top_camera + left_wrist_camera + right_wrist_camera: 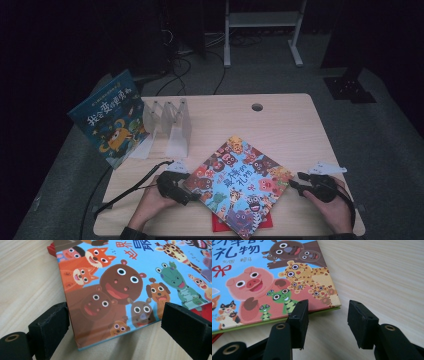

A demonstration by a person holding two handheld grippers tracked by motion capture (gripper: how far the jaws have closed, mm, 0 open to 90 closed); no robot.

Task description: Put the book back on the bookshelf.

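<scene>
Dark room, pale wood tabletop. Animal picture book flat at near centre, over red book. Left gripper open, straddling left corner; right gripper half-open just beside right corner, likely for two-sided lift.

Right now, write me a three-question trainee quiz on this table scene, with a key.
1. True or false: the left tongs are clamped shut on the animal picture book.
2. Where does the second blue book stand? A) flat under the animal book B) leaning upright against the clear rack C) in a hand
3. Fill in: a ___ coloured thing peeks out from under the animal book.

Key:
1. False: the jaws stand apart on either side of the book's corner.
2. B
3. red
</scene>
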